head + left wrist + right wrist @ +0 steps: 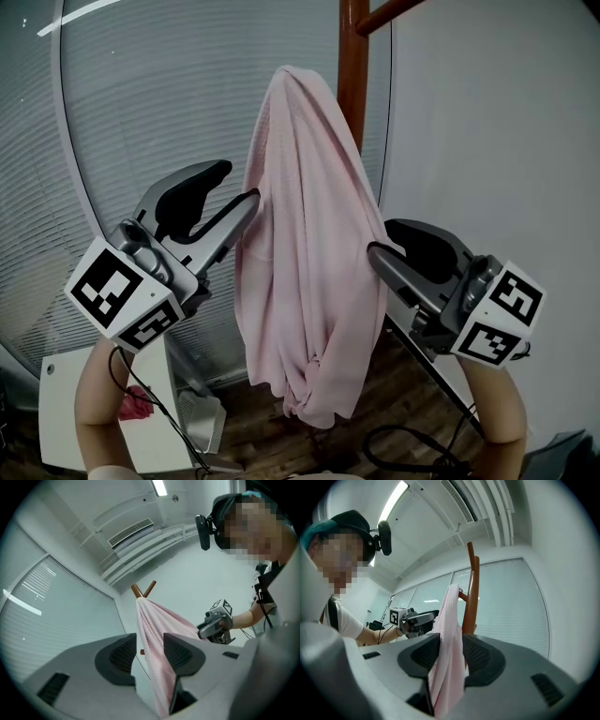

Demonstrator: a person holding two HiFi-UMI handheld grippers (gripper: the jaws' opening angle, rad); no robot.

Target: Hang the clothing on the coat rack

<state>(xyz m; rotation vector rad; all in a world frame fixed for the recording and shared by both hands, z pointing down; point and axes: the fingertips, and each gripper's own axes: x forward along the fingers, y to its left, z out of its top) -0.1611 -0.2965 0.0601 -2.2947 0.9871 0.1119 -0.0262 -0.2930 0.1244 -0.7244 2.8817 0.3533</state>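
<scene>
I stand in what looks like an office or lab room: a glass wall with slatted blinds point(141, 122) behind my left tongs point(236, 185), a slotted ceiling vent point(131, 532) and strip light point(159, 487) above them, wooden floor point(272, 427) with cables point(403, 450) below.

The head view looks down from close above: left gripper point(239, 185) at 9 o'clock, right gripper point(382, 239) at 3, pink garment point(309, 253) centred, rack post point(352, 66) at 12. Each gripper view looks upward along its jaws, cloth just ahead; both share garment and post, and each sees the other gripper
</scene>
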